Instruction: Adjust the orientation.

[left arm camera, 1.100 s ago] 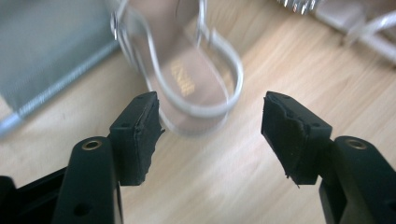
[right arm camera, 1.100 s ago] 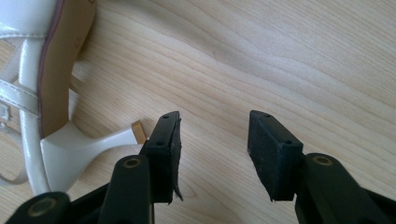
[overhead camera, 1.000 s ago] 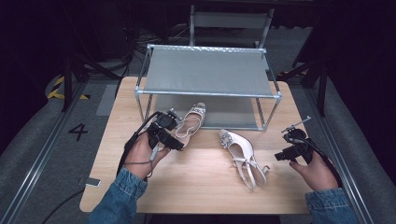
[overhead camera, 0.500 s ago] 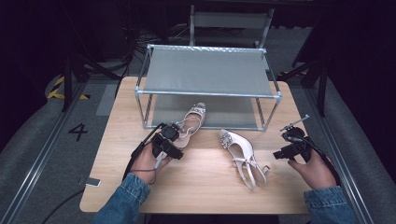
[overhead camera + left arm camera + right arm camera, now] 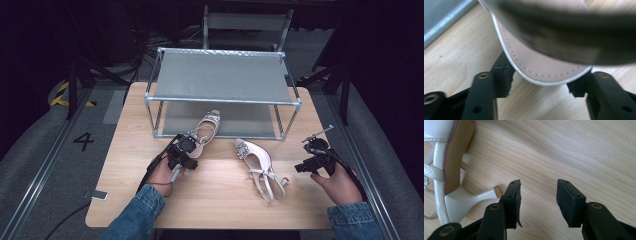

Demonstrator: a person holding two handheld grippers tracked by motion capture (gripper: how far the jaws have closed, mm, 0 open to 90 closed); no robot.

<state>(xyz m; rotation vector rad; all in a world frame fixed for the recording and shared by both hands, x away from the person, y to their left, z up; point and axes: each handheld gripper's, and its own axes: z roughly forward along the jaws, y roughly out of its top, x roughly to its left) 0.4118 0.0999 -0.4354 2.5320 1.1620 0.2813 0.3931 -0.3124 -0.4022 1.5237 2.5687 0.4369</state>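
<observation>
Between the jaws of your left gripper (image 5: 540, 93) sits the rounded heel end of the left sandal (image 5: 541, 66), sole edge just ahead of both black pads. The jaws have just been closing around it, yet in the left gripper view a sliver of gap shows at each side, so I judge them not yet clamped. From above, that gripper (image 5: 184, 151) rests low over the sandal (image 5: 206, 127), which lies on the wooden table (image 5: 130, 150) just in front of the metal rack (image 5: 222, 75), toe pointing toward the lower shelf. Your right gripper (image 5: 537, 200) hangs with its jaws apart and nothing between them, above bare wood near the table's right edge; the thin heel of the right sandal (image 5: 449, 182) lies just outside one pad. That second sandal (image 5: 260, 167) lies near the table's middle, well apart from the first.

The step in hand looks like the grasp on the left sandal. Next you need to finish the squeeze on the heel, then lift and carry it to a rack shelf.

Compared with a second ago, your left hand has come down onto the sandal; the right has not moved.
</observation>
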